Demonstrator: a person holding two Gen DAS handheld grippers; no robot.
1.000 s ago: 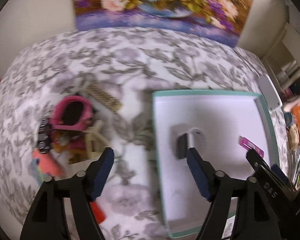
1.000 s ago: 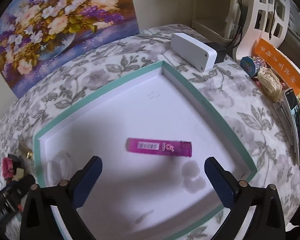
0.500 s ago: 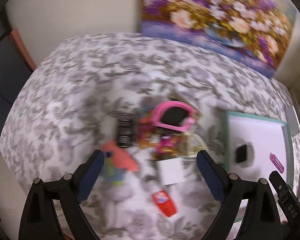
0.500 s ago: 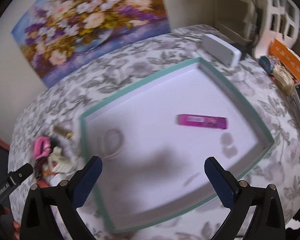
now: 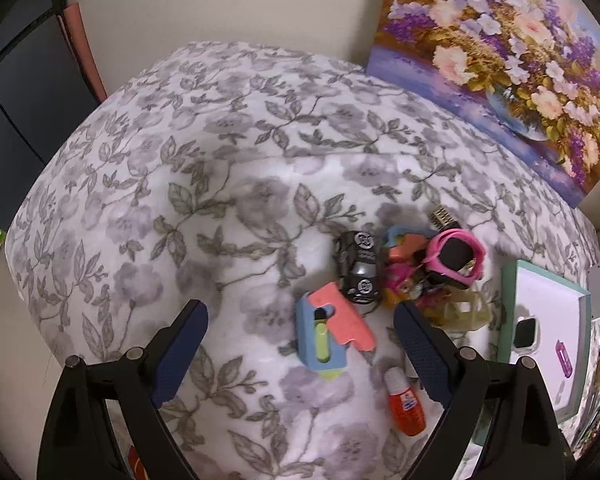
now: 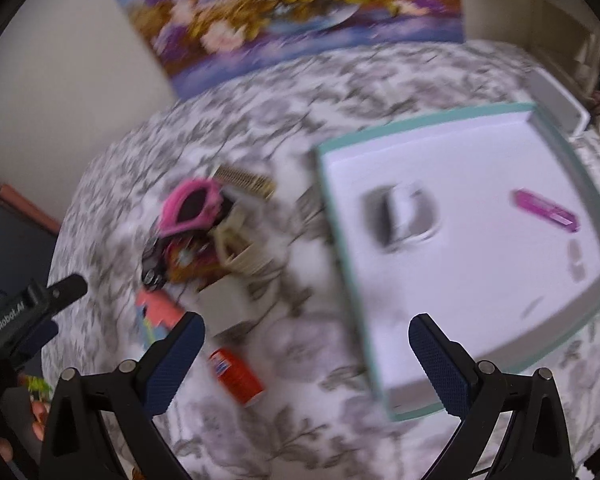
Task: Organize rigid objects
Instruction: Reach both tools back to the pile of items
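My left gripper hangs wide open over a pile of small objects on the floral cloth. Between its fingers shows a blue, coral and yellow toy, which the pads do not touch. Just beyond lie a black toy car, a pink strap item, a beige hair clip and an orange bottle. My right gripper is open and holds nothing, above the cloth between the orange bottle and the teal-rimmed tray. In the tray lie a magenta stick and a black-and-white item.
A comb lies behind the pile and a white box beside the clip. A flower painting leans on the wall at the back. The left gripper's body shows at the left of the blurred right wrist view.
Both views have swung left, away from the tray and toward the pile. My left jaws have spread wider. The right jaws stay open.
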